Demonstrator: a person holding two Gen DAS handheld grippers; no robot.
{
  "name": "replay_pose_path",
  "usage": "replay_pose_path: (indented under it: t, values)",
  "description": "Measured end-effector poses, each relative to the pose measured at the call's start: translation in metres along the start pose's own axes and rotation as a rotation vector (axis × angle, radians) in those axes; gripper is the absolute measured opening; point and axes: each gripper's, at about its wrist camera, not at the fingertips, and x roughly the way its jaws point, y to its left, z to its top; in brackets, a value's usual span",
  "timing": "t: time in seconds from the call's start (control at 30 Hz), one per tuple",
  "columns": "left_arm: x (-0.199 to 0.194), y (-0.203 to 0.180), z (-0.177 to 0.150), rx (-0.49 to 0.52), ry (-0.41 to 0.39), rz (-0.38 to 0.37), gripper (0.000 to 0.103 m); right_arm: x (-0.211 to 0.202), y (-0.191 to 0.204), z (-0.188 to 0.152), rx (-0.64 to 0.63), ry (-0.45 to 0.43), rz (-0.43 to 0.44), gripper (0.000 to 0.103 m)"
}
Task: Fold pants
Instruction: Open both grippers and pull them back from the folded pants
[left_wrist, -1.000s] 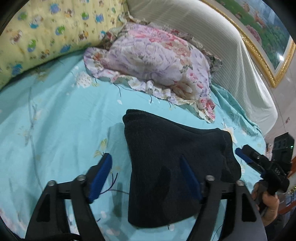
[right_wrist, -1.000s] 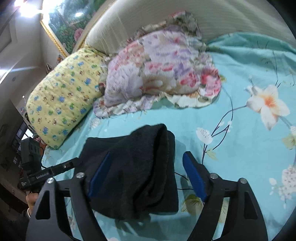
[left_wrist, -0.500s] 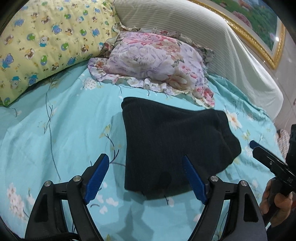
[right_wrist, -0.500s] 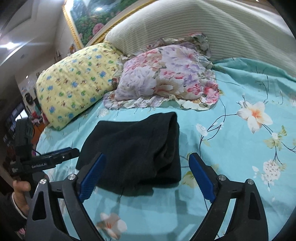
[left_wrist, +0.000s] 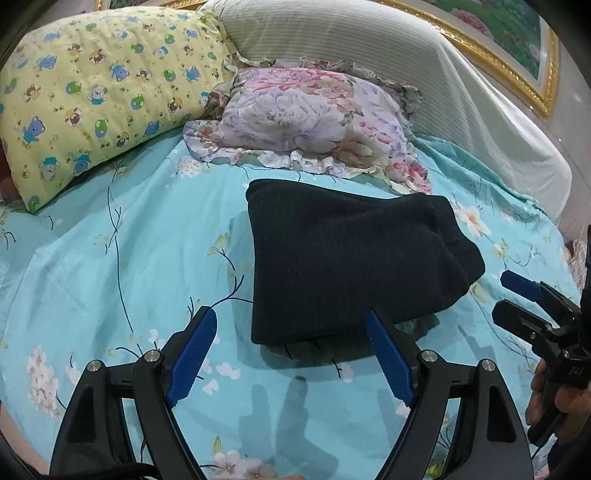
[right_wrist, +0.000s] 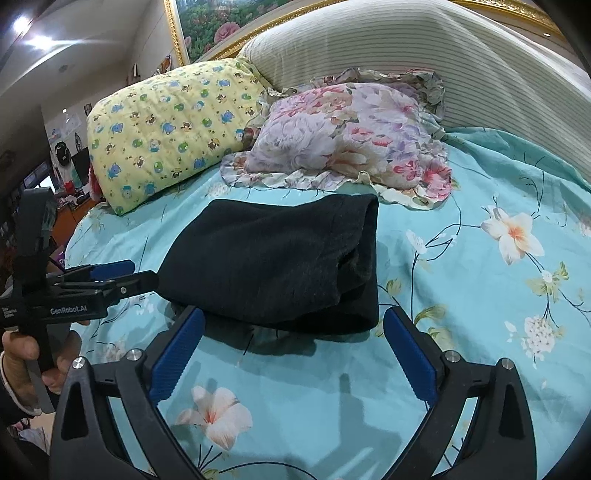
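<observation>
One folded pair of pants on the bed, two grippers hanging free

The dark pants (left_wrist: 354, 266) lay folded on the turquoise sheet (left_wrist: 110, 266), just before two pillows, one yellow (left_wrist: 92, 92) and one floral (left_wrist: 314, 122); the left gripper (left_wrist: 291, 350) stood wide and empty, while the right gripper (right_wrist: 291, 350) was opening, nothing between its blue pads

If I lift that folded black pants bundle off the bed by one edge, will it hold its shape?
Probably not. The black pants look soft and thick, with rounded, sagging folds, so the layers would likely droop open. The fuzzy knit should grip well rather than slip. It won't roll.
</observation>
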Motion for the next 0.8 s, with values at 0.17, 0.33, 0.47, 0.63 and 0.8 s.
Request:
replay_pose_path:
  t: [0.17,0.33,0.47,0.63,0.8]
  values:
    - [-0.002,-0.003,-0.005,0.014,-0.008,0.014,0.086,0.003,0.003,-0.003,-0.015,0.005,-0.015,0.099]
    - [-0.002,-0.007,-0.009,0.030,-0.009,0.024,0.087,0.005,0.003,-0.005,-0.010,0.006,-0.013,0.100]
    - [-0.002,-0.006,-0.010,0.029,-0.013,0.026,0.087,0.009,0.005,-0.010,-0.014,0.014,-0.013,0.101]
    - [-0.001,-0.005,-0.011,0.020,-0.015,0.028,0.088,0.012,0.006,-0.012,-0.015,0.020,-0.012,0.101]
    - [0.002,-0.003,-0.010,0.014,-0.014,0.031,0.088,0.016,0.007,-0.012,-0.019,0.027,-0.017,0.101]
